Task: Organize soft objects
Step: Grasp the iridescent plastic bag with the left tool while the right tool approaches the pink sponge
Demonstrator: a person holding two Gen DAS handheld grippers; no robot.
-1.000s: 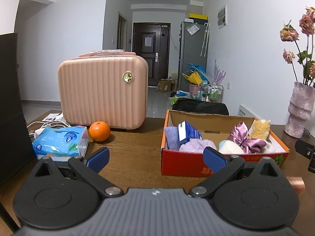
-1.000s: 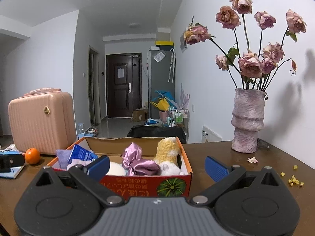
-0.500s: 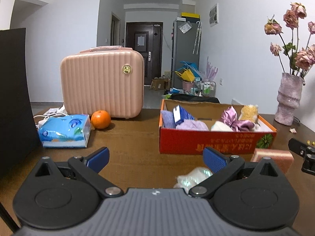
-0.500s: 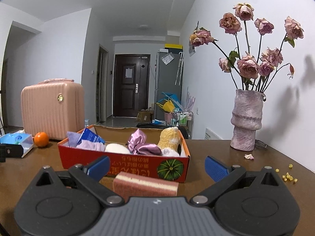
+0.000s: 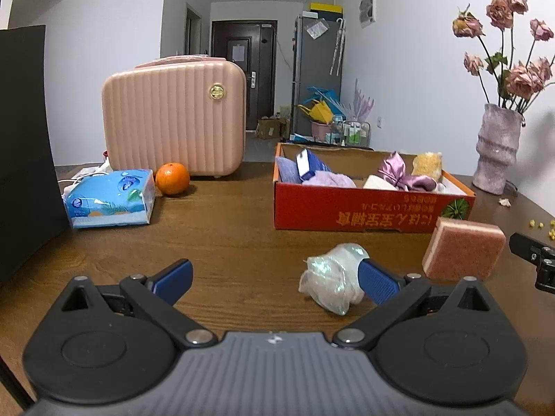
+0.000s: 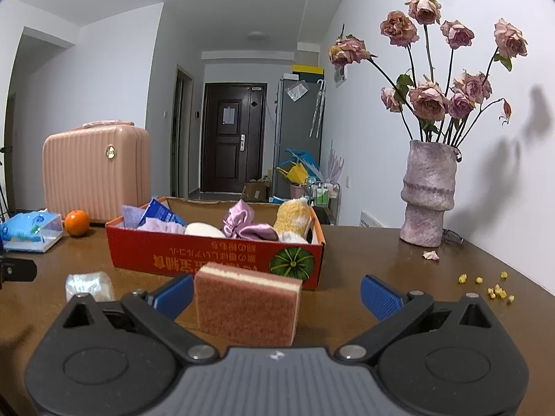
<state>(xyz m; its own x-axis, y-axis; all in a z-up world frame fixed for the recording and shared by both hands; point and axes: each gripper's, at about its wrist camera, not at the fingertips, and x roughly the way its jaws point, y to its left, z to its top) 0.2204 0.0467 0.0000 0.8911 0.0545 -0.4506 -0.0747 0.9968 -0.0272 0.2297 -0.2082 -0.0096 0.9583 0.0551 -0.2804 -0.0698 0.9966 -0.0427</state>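
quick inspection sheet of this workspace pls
surface: brown wooden table, yellow crumbs at right
job's things: red box holding soft items; pink sponge and shiny white bundle lie outside it
clutter: orange, tissue pack, pink case, vase of dried roses
grippers: left gripper open beside bundle; right gripper open around sponge
cables: white cable behind tissue pack
surroundings: hallway, dark door

A crumpled pearly-white plastic bundle (image 5: 333, 282) lies on the brown wooden table (image 5: 225, 239). A pink-and-cream rectangular sponge (image 6: 247, 308) stands on edge beside it, near the red cardboard box (image 5: 367, 213) of soft items.
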